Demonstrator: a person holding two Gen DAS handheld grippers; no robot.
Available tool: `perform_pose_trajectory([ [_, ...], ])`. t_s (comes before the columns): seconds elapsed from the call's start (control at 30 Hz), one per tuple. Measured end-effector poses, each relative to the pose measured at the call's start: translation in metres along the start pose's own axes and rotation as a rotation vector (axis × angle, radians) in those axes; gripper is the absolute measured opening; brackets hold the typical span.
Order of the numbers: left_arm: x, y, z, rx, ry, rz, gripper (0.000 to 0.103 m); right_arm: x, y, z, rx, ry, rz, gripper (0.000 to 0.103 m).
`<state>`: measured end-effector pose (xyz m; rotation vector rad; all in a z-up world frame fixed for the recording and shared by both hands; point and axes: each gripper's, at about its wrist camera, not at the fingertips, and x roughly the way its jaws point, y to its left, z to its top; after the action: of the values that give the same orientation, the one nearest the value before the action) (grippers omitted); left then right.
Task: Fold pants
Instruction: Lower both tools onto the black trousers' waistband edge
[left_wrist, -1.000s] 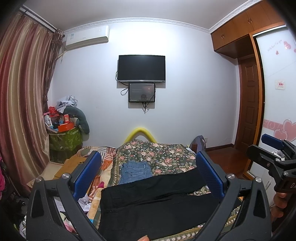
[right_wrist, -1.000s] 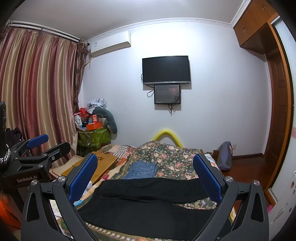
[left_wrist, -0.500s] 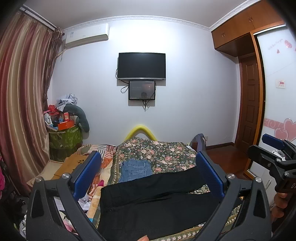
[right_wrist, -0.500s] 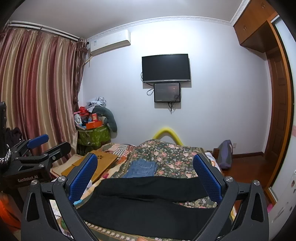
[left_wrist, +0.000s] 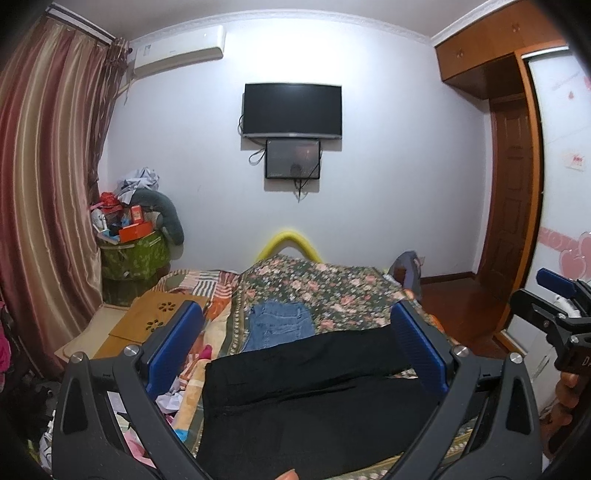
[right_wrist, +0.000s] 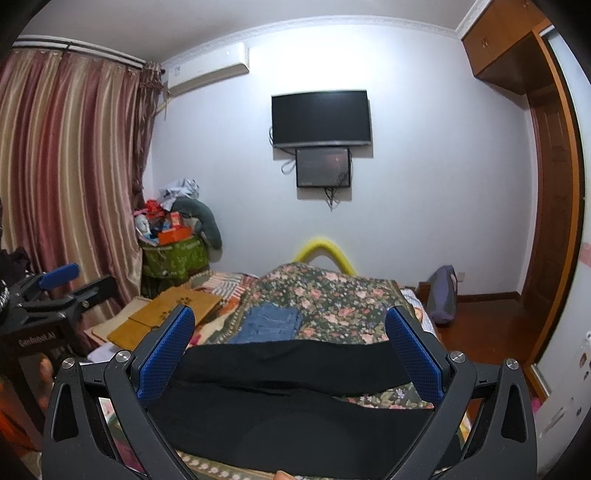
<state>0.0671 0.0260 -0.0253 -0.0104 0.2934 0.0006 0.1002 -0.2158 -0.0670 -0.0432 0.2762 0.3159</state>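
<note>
Black pants (left_wrist: 317, 402): spread flat across the near end of the bed (left_wrist: 332, 291), on the floral cover, two legs running toward the right side, not yet folded.
Handling: soft, limp cloth by the look of it, light, likely to sag and slide on itself once lifted; a pinch at the waistband or at a leg hem should carry best.
Left gripper (left_wrist: 295, 345): held above the pants, fingers spread wide, nothing between them.
Right gripper (right_wrist: 290, 345): also above the pants and apart from them, fingers wide open and empty.
Edges: the pants' near edge lies close to the bed's near edge; the leg ends reach toward the right side, where cloth could slip off.
Open room: bare floral cover beyond the pants, except the folded blue jeans (left_wrist: 279, 325) just behind them.
Left clutter: loose papers and fabric beside the bed; best kept away from.
</note>
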Motion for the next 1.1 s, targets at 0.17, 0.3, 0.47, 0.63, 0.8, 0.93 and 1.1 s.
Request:
perform_pose_trajectory([
  [0.17, 0.057, 0.017, -0.003, 0.041, 0.061, 0.051, 0.103, 0.046, -0.021, -0.011, -0.009, 0.074, -0.038, 0.103],
  [0.3, 0.111, 0.038, -0.010, 0.038, 0.122, 0.082, 0.103, 0.080, -0.037, -0.021, -0.014, 0.123, -0.047, 0.103],
  [0.47, 0.185, 0.068, -0.025, 0.035, 0.200, 0.103, 0.103, 0.133, -0.058, -0.040, -0.029, 0.215, -0.043, 0.103],
  [0.63, 0.258, 0.098, -0.050, 0.045, 0.297, 0.155, 0.103, 0.180, -0.073, -0.061, -0.067, 0.297, -0.047, 0.103],
  [0.8, 0.319, 0.130, -0.081, 0.011, 0.384, 0.177, 0.103, 0.230, -0.088, -0.076, -0.068, 0.353, 0.010, 0.103],
  [0.93, 0.364, 0.154, -0.108, 0.005, 0.482, 0.209, 0.103, 0.275, -0.095, -0.089, -0.069, 0.405, 0.067, 0.102],
  [1.1, 0.420, 0.187, -0.138, -0.031, 0.608, 0.232, 0.095, 0.328, -0.105, -0.103, -0.051, 0.459, 0.118, 0.102],
])
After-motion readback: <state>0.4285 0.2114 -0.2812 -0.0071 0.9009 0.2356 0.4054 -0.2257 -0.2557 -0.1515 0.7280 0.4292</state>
